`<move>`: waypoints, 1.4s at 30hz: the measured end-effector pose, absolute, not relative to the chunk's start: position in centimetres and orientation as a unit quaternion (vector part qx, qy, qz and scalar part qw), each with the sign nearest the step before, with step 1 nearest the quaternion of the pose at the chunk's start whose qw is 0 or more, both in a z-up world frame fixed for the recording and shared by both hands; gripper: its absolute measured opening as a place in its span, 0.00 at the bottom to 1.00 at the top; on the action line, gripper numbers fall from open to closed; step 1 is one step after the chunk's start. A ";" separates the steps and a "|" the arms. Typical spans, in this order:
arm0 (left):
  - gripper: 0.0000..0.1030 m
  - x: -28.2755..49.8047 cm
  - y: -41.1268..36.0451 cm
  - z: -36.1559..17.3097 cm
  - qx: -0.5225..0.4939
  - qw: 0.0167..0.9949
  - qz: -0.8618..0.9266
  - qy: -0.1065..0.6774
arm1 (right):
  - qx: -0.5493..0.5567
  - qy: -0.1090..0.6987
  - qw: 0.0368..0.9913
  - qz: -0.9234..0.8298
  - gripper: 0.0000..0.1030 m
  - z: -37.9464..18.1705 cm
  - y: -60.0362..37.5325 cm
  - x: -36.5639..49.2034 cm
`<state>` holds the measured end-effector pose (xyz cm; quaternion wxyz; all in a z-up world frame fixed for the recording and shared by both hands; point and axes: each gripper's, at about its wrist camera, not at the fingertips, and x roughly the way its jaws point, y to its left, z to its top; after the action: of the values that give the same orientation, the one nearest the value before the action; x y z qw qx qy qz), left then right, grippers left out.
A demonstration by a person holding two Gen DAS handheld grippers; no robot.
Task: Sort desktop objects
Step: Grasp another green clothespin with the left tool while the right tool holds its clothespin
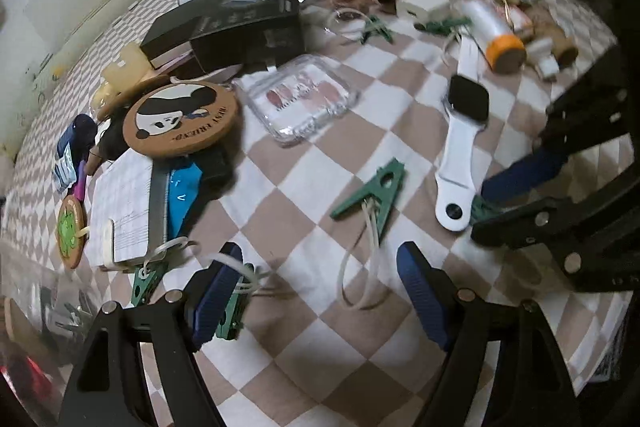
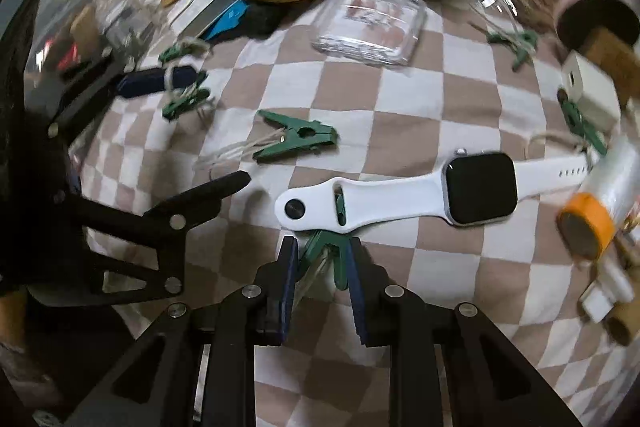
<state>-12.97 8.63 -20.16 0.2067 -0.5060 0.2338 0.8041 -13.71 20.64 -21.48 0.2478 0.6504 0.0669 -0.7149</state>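
Clear plastic case lies closed mid-worktop, pink press-on nails inside. Worktop carries a beige-and-white checked cloth; pale wall at far left. Round cork panda coaster left of the case; black box behind it. White watch, smooth strap, lies flat at right. Right gripper: jaws narrow, closed on a green clip under the strap end. Left gripper: jaws wide; another green clip just beyond them.

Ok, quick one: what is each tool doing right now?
Left tool: open, holding nothing; a green clip with string lies against its left finger.
Right tool: closed on a green clip beside the white watch.
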 end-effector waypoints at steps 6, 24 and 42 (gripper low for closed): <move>0.77 -13.2 8.5 -20.6 -0.510 0.199 0.802 0.239 | 0.635 0.125 0.236 -0.725 0.65 -22.4 19.6 -13.3; 0.77 -14.0 10.2 -21.6 -0.486 0.259 0.807 0.214 | 0.629 0.088 0.244 -0.732 0.25 -21.8 22.1 -13.5; 0.25 -15.1 8.7 -21.1 -0.515 0.268 0.806 0.116 | 0.633 0.052 0.242 -0.733 0.25 -22.3 23.7 -13.5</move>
<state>-15.13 8.73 -21.08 0.2682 -0.5145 0.1155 0.8062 -13.48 23.72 -22.28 0.2417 0.6335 0.0516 -0.7333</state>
